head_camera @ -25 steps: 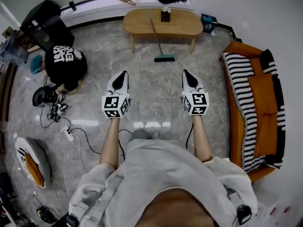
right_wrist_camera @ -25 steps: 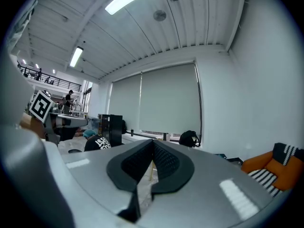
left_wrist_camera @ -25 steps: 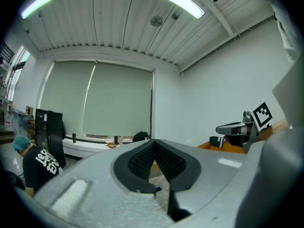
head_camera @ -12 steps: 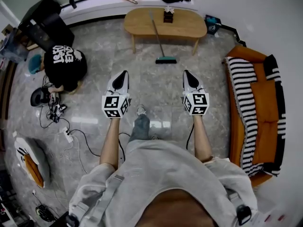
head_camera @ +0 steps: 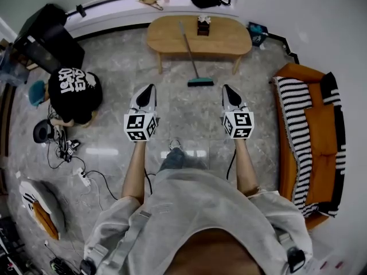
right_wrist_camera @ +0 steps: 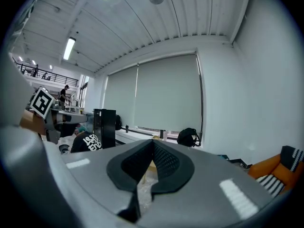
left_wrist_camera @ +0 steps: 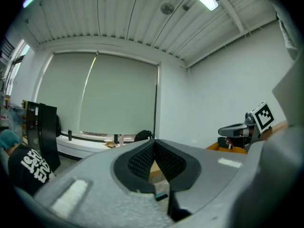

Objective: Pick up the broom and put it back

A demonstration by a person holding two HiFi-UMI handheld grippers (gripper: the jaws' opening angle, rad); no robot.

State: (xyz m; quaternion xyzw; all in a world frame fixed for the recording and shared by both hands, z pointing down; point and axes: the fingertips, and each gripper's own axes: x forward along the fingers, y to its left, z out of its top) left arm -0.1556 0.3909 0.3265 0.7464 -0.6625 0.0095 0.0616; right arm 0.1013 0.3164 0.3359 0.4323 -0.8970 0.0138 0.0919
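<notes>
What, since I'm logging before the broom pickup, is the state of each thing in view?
broom, propped against the table, bristles down, not held
left claw, shut, empty
right claw, shut, empty
table, upright, small box on top
sofa, striped blanket draped over it

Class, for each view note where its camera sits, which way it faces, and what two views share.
Head view: on the person's head, facing steeply down; shows broom, forearms, left gripper, right gripper.
Left gripper view: rides that gripper, faces the window blind along shut jaws.
Right gripper view: likewise, from the right.
Shared: both gripper views show the black bag.
</notes>
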